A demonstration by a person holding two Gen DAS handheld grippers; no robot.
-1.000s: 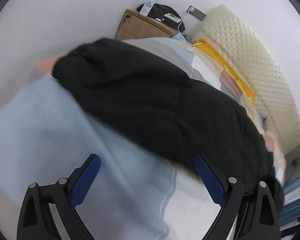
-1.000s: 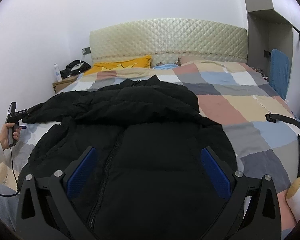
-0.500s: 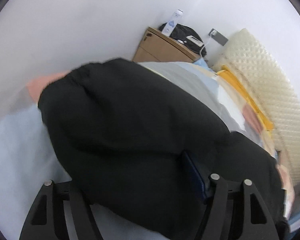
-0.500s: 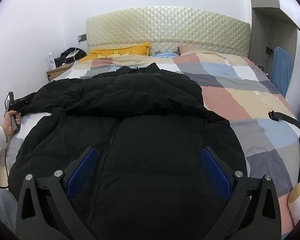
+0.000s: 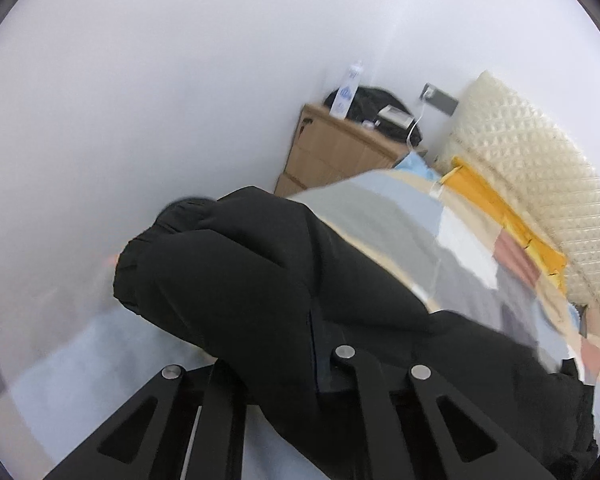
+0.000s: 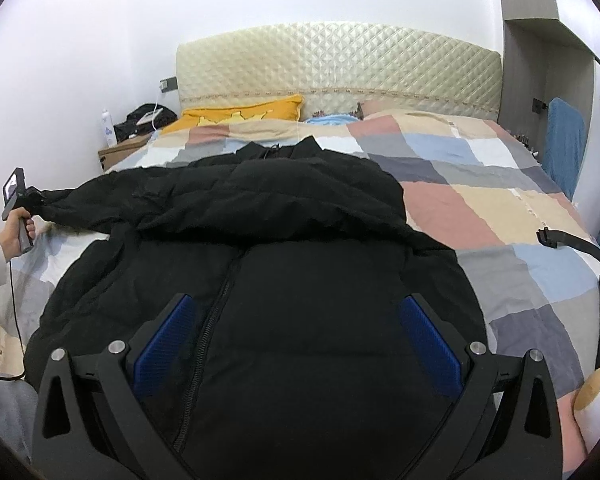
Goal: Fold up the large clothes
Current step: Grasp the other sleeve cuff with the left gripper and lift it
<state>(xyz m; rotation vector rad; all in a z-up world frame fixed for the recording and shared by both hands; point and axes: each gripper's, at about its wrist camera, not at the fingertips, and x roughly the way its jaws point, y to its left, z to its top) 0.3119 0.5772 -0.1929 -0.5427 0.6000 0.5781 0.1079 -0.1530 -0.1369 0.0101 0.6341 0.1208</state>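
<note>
A large black puffer jacket (image 6: 284,248) lies front up on the checked bed cover (image 6: 480,208), zipper down its middle. Its left sleeve (image 6: 76,204) stretches out to the bed's left edge. My left gripper (image 5: 284,364) is shut on that sleeve (image 5: 228,276) near the cuff and holds it lifted; the fabric hides the pads. It also shows in the right wrist view (image 6: 28,204), held by a hand. My right gripper (image 6: 296,340) is open and empty, just above the jacket's lower front.
A wooden nightstand (image 5: 336,152) with a bottle and black bag stands by the wall left of the bed. A cream padded headboard (image 6: 340,64) and a yellow pillow (image 6: 244,114) are at the far end. A black strap (image 6: 580,248) lies at the right edge.
My left gripper closed on the jacket's sleeve and lifted it toward the bed's left edge. My right gripper stayed open and moved slightly forward over the jacket.
</note>
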